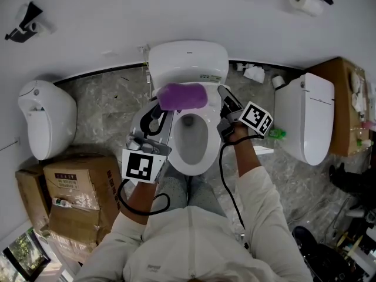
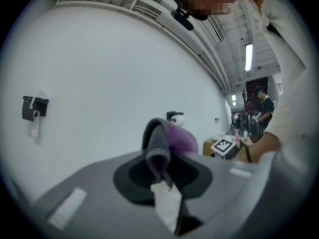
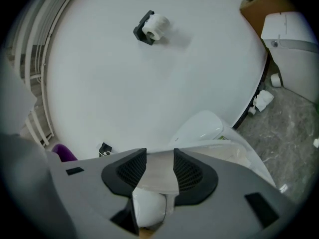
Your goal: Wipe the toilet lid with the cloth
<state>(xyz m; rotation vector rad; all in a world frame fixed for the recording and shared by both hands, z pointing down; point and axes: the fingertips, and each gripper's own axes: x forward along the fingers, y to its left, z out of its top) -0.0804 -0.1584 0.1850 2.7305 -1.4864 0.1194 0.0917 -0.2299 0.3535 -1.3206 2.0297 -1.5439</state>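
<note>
A white toilet [image 1: 198, 164] is seen from above at the centre of a grey marble floor [image 1: 106, 98], its seat ring and bowl exposed. The purple cloth [image 1: 182, 96] is held over the back of the toilet's bowl, just in front of its rear unit, bunched into a roll. The cloth is pinched by the left gripper [image 1: 160, 104], which is held at the toilet's left side. In the left gripper view the jaws are seen pressed together on a fold of the cloth [image 2: 167, 141], with a white tag [image 2: 167, 205] hanging below the left gripper [image 2: 162, 178]. The right gripper [image 1: 223, 91] is held at the toilet's right rear corner. In the right gripper view its jaws are spread wide, and the gap of the right gripper [image 3: 155, 168] is filled from pad to pad by the edge of the toilet lid [image 3: 157, 183], so the lid is clamped. Cardboard boxes [image 1: 76, 192] are stacked left of the toilet, with a white fixture [image 1: 44, 116] beyond them. A second toilet [image 1: 305, 116] is stood to the toilet's right. A paper roll [image 1: 305, 2] is mounted on the wall behind the toilet, also seen from the right gripper [image 3: 154, 26].
</note>
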